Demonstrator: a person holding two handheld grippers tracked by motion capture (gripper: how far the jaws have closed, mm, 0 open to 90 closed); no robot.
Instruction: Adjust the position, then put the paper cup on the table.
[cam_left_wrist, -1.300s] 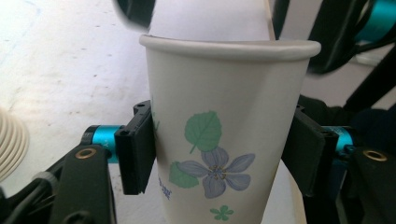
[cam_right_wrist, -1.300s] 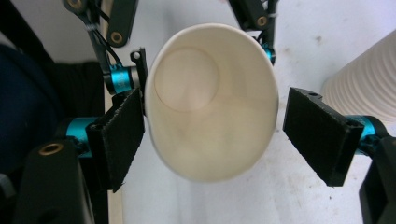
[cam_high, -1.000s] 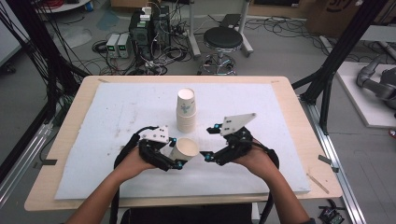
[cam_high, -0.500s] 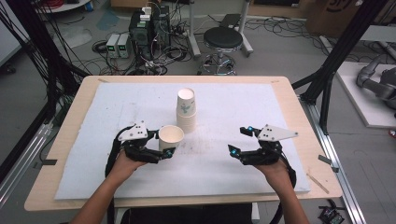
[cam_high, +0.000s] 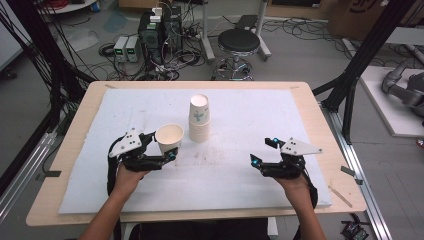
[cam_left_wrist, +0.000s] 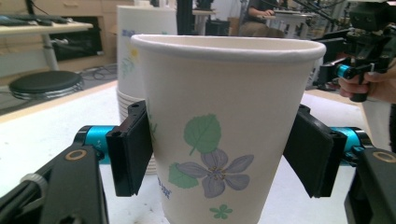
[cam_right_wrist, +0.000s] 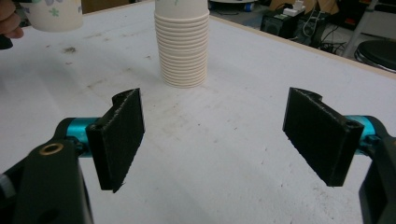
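Your left gripper brackets a single paper cup that stands upright on the white table pad, to the left of the stack of cups and just apart from it. In the left gripper view the jaws have just been opening: the left pad lies against the cup wall, while the right pad stands a little off it, so the cup sits between the jaws but is no longer squeezed. Your right gripper hovers over bare pad, well apart from both cups, with its jaws spread wide and nothing between them, as the right gripper view confirms.

Risks from this position, as a judgement:
- The cup is light and empty. If you draw the left gripper back at an angle, the pad that touches the wall can drag the cup and tip it.
- The cup stands near the stack. A sideways sweep of the left gripper can push it into the stack and topple the tall column.
- Whether the cup's base rests fully flat cannot be told, since it is cut off at the bottom of the left gripper view; if it is slightly raised, full release lets it drop and rock.
- Closing again too hard can dent the thin wall.
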